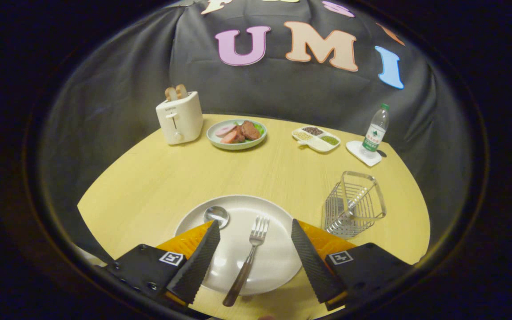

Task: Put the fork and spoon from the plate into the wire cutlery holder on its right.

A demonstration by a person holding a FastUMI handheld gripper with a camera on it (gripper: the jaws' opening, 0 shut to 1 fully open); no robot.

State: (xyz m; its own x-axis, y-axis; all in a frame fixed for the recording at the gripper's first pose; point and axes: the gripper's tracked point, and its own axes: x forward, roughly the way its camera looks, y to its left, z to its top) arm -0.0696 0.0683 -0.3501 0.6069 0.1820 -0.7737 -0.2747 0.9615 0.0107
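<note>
A white plate (238,209) lies on the wooden table just ahead of my fingers. On it a fork (249,251) with a dark handle lies lengthwise between my two fingers, tines pointing away. The spoon's bowl (216,215) shows beside my left fingertip; its handle is hidden under that finger. The wire cutlery holder (354,203) stands to the right of the plate, beyond my right finger, with nothing in it. My gripper (255,226) hangs open above the plate, touching neither piece.
At the table's far side stand a white toaster (179,118) with toast in it, a green plate of sliced meat (237,133), a divided dish of grains (316,138) and a water bottle (375,132) on a white coaster. The table's rounded edge (420,213) runs close behind the holder.
</note>
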